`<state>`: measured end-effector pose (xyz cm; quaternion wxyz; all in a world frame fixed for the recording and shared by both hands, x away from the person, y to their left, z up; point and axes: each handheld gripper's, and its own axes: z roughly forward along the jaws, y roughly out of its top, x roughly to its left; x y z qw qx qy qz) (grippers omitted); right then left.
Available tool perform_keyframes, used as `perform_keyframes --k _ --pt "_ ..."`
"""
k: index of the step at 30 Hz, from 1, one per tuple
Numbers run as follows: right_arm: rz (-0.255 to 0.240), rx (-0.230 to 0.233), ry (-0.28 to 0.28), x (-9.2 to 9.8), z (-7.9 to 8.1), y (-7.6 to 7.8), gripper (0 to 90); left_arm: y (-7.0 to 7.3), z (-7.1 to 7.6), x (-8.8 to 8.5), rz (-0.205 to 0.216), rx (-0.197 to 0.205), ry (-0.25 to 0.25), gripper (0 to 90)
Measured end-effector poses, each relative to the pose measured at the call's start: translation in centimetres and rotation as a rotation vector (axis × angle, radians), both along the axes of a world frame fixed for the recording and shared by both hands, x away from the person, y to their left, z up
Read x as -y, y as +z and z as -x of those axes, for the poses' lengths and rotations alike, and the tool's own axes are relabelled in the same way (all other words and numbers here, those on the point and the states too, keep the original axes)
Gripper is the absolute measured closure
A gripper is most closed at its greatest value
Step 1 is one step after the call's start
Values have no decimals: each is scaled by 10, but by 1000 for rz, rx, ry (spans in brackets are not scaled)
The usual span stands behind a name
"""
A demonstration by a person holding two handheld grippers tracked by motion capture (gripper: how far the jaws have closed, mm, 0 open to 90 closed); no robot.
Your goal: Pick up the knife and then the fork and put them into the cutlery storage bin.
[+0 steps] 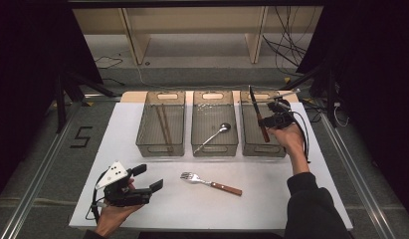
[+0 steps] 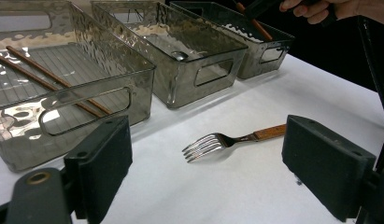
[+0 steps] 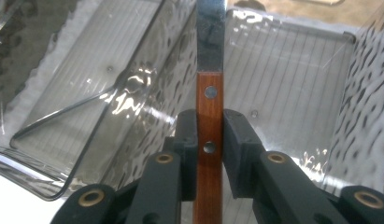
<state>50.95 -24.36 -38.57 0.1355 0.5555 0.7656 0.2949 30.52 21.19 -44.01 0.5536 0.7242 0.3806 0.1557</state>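
While your right gripper (image 1: pixel 271 118) has its jaws clenched on the wooden handle of the knife (image 3: pixel 209 84), which hangs blade-forward over the right-hand bin (image 1: pixel 279 149) in the upper right of the high view, lower it until the blade lies nearly flat along the bin floor before you let go, so it neither drops nor catches the wall. Your left gripper (image 1: pixel 142 181) rests at the lower left with jaws released and empty, facing the fork (image 1: pixel 209 182) on the bench (image 1: pixel 271 199).
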Motion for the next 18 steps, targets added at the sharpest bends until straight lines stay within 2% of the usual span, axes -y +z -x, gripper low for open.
perform_keyframes --k 6,8,11,15,18 --pt "8 -24 -39 -2 -3 -9 757 0 0 0 1 1 0 156" --pt "-20 -24 -39 -2 -3 -10 666 0 0 0 2 0 0 157" --pt "-35 -25 -6 -4 -1 -7 623 0 0 0 -1 -1 0 156" --pt "-58 4 18 -4 4 1 578 0 0 0 0 0 2 156" --pt "-66 28 67 -7 11 6 508 0 0 0 1 1 2 156"
